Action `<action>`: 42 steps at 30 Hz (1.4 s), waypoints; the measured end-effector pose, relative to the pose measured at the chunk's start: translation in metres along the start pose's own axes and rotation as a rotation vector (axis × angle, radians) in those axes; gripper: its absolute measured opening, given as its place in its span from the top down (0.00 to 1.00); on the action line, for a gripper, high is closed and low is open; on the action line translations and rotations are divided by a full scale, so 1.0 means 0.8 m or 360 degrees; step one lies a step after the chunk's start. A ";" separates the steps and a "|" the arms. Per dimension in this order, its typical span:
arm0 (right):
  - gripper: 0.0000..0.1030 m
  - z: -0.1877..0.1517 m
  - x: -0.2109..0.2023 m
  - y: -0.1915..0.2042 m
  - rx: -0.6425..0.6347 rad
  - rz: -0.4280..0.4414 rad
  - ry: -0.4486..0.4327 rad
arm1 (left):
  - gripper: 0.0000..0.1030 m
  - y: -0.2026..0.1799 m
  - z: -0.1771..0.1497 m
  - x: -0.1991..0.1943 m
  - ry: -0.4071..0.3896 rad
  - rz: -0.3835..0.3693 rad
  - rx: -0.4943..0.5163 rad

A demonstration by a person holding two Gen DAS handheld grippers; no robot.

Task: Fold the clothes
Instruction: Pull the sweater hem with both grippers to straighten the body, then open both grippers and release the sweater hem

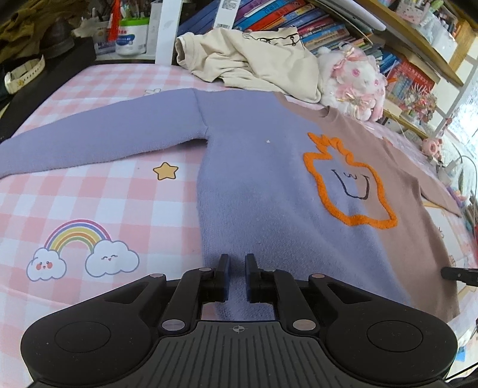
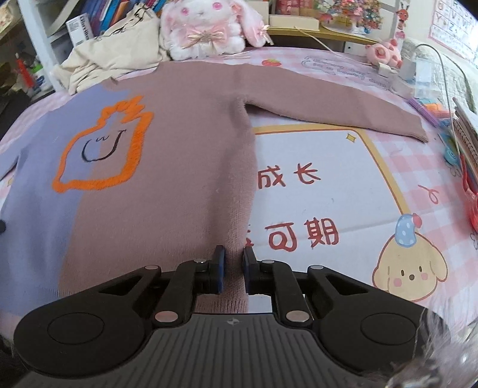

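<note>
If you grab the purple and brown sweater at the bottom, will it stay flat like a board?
Probably not. The sweater looks like soft fuzzy knit lying limp, so it would likely droop and bunch. Its spread sleeves would probably dangle or drag.

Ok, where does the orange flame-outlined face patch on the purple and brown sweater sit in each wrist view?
Left wrist view: the orange outlined face patch lies right of centre, beyond the left claw.
Right wrist view: it lies left of centre, up-left of the right claw.
Shared landmark: the white and pink plush bunny behind the sweater's collar.
</note>
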State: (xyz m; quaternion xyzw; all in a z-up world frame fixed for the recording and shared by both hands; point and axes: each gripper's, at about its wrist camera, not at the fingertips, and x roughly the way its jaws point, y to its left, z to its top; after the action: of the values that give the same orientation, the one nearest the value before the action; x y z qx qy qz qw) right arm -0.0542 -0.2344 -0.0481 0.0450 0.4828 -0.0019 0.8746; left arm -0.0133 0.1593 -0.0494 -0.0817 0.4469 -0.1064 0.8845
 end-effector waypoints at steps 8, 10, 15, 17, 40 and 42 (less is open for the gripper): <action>0.80 -0.003 -0.005 -0.002 0.0104 0.0024 0.0021 | 0.95 0.003 0.000 -0.007 0.0023 0.0045 -0.0005; 0.79 -0.005 -0.008 -0.002 0.0108 0.0013 0.0021 | 0.90 0.001 -0.003 -0.010 0.0027 0.0033 -0.0003; 0.77 -0.010 -0.014 -0.001 0.0094 0.0000 0.0029 | 0.84 -0.001 -0.014 -0.015 0.0028 0.0006 0.0004; 0.76 -0.012 -0.014 0.001 0.0056 0.0001 0.0031 | 0.84 -0.003 -0.016 -0.017 0.0028 0.0024 -0.0003; 0.17 -0.031 -0.065 0.002 -0.0188 0.0012 -0.0283 | 0.24 -0.118 -0.047 -0.080 -0.0297 0.0263 -0.0082; 0.14 -0.038 -0.071 0.003 -0.0176 -0.0013 -0.0325 | 0.17 -0.129 -0.055 -0.084 -0.0327 0.0298 -0.0044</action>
State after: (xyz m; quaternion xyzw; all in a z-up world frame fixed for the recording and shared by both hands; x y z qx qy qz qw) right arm -0.1101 -0.2321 -0.0157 -0.0056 0.3909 0.0166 0.9203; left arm -0.0996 0.0753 0.0019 -0.0624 0.3612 -0.0083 0.9304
